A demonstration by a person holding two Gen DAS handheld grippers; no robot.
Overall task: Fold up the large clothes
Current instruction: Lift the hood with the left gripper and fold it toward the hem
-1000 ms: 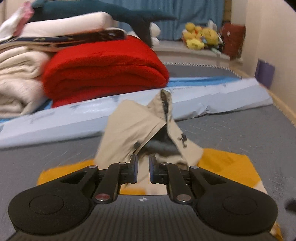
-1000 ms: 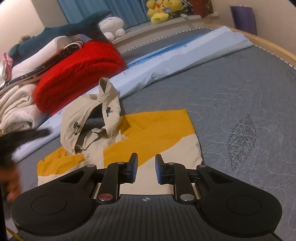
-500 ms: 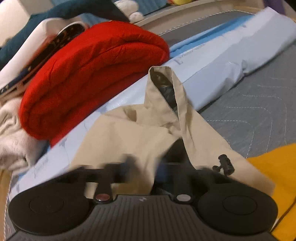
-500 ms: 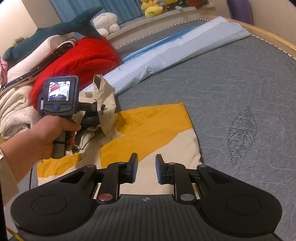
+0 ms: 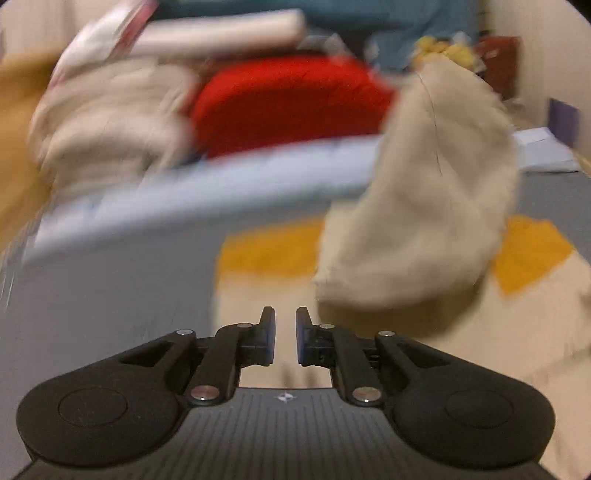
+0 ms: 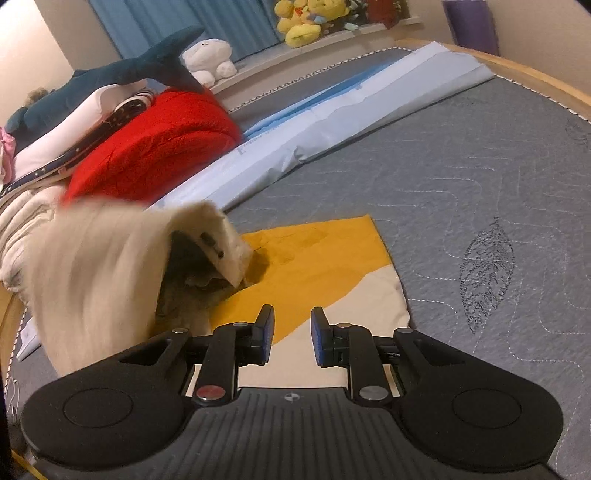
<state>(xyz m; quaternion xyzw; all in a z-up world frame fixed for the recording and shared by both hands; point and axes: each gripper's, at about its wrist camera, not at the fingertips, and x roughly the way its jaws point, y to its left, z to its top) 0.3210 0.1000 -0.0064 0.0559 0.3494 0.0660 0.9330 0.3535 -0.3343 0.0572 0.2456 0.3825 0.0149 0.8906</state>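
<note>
A beige and yellow hooded garment [image 6: 317, 266] lies folded on the grey quilted bed [image 6: 480, 177]. Its beige hood [image 6: 103, 266] is lifted and blurred with motion at the left of the right wrist view; it also shows in the left wrist view [image 5: 436, 192], up and to the right. My left gripper [image 5: 285, 332] is open and empty over the garment's near beige part [image 5: 258, 295]. My right gripper [image 6: 292, 332] is open and empty above the garment's near edge.
A red folded blanket [image 6: 155, 147], cream towels [image 5: 103, 122] and a shark plush [image 6: 110, 74] are piled at the far left. A pale blue folded sheet [image 6: 332, 118] runs across the bed behind the garment. Soft toys [image 6: 306, 18] sit on the far ledge.
My left gripper has pulled back from the hood and swung left; the view is blurred. The hood has flipped up and toward the near left. My right gripper has hardly moved.
</note>
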